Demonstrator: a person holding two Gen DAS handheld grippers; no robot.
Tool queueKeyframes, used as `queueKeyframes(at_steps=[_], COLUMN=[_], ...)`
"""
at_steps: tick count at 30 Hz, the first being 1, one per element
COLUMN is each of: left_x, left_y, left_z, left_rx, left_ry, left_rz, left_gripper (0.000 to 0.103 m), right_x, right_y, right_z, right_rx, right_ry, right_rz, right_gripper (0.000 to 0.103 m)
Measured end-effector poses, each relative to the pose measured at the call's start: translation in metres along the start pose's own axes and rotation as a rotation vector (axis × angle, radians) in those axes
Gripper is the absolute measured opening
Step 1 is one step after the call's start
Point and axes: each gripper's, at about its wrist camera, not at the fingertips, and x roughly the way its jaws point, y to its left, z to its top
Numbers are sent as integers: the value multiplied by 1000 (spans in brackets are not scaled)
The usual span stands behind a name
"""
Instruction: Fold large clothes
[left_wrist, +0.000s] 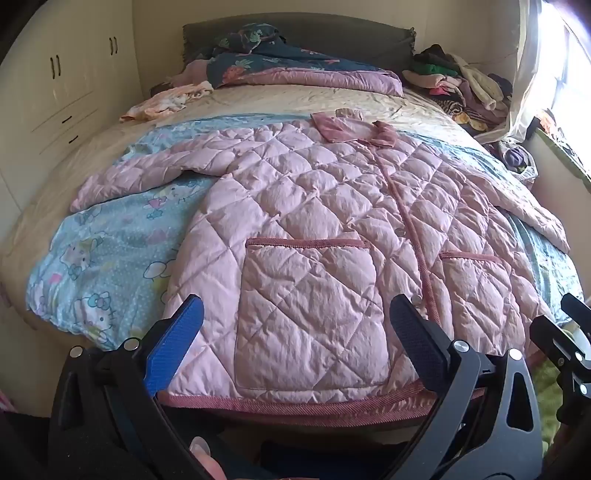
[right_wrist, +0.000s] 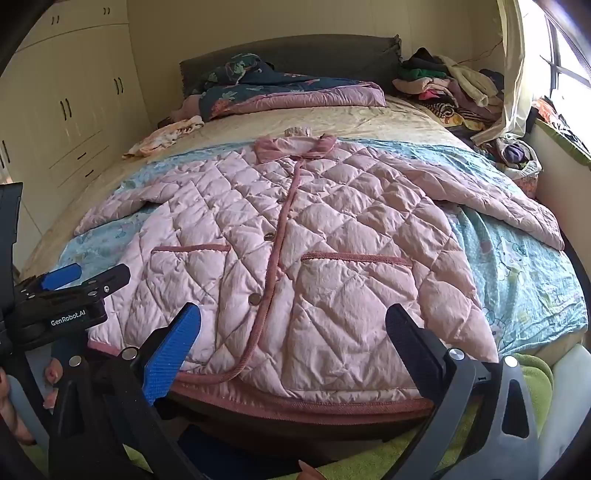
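Note:
A pink quilted jacket lies spread flat, front up, on the bed, buttoned, sleeves out to both sides, hem toward me. It also shows in the right wrist view. My left gripper is open and empty, held just above the hem over the left pocket. My right gripper is open and empty, above the hem near the front placket and the right pocket. The left gripper also shows at the left edge of the right wrist view.
The jacket lies on a light blue cartoon sheet over a beige bed. A folded dark floral quilt is at the headboard. A pile of clothes is at the far right. White wardrobes line the left wall.

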Motion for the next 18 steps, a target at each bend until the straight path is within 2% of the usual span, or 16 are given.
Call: queueKeyframes(at_steps=[18], left_x=[-1], left_y=[0], left_z=[0], left_rx=[-4], left_ry=[0], left_rz=[-9], left_gripper=[94], right_x=[-2], right_y=[1], right_z=[0], right_rx=[0], right_ry=[2], right_rz=[3], right_gripper=[99])
